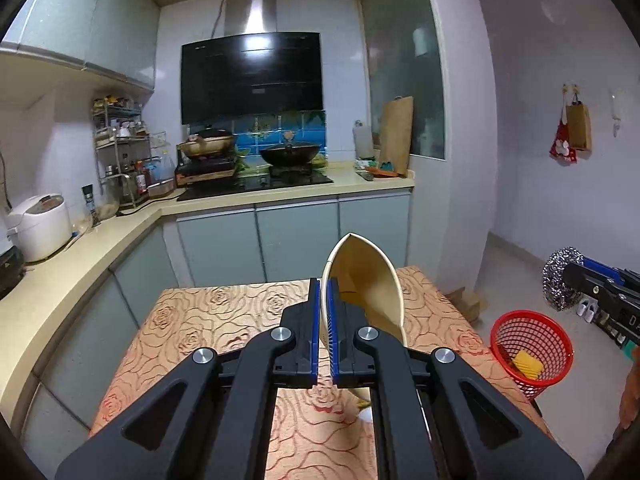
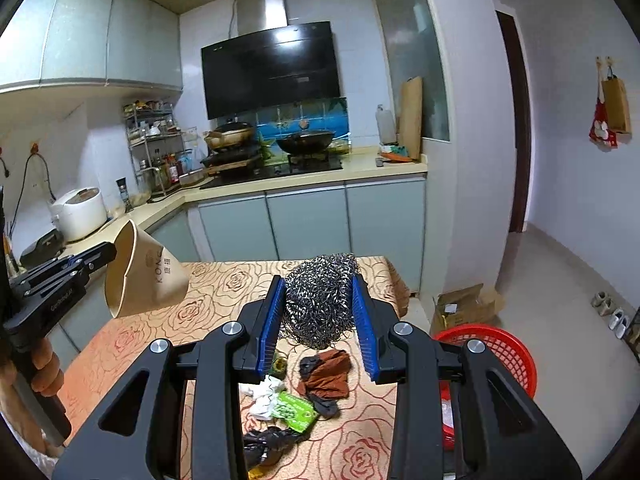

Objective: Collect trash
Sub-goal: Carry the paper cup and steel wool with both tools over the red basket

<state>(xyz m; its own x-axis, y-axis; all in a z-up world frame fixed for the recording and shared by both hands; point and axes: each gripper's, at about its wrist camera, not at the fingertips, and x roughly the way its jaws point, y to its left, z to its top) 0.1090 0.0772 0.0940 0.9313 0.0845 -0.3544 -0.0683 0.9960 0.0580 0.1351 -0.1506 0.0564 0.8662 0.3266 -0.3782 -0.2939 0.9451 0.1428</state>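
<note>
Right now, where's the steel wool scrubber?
The steel wool scrubber is clamped in the right hand-held gripper, held above the rose-patterned table, with the red basket low to its right.

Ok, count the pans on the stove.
2. A tan pan sits raised on the left burner; a black wok sits on the right burner. Nothing else shows on the stove, though its back is partly hidden.

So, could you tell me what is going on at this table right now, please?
A person is clearing trash with two handheld grippers. The left gripper pinches a paper cup by its rim, and the right gripper holds a steel wool scourer. More scraps lie on the table; a red basket waits on the floor beside it.
</note>
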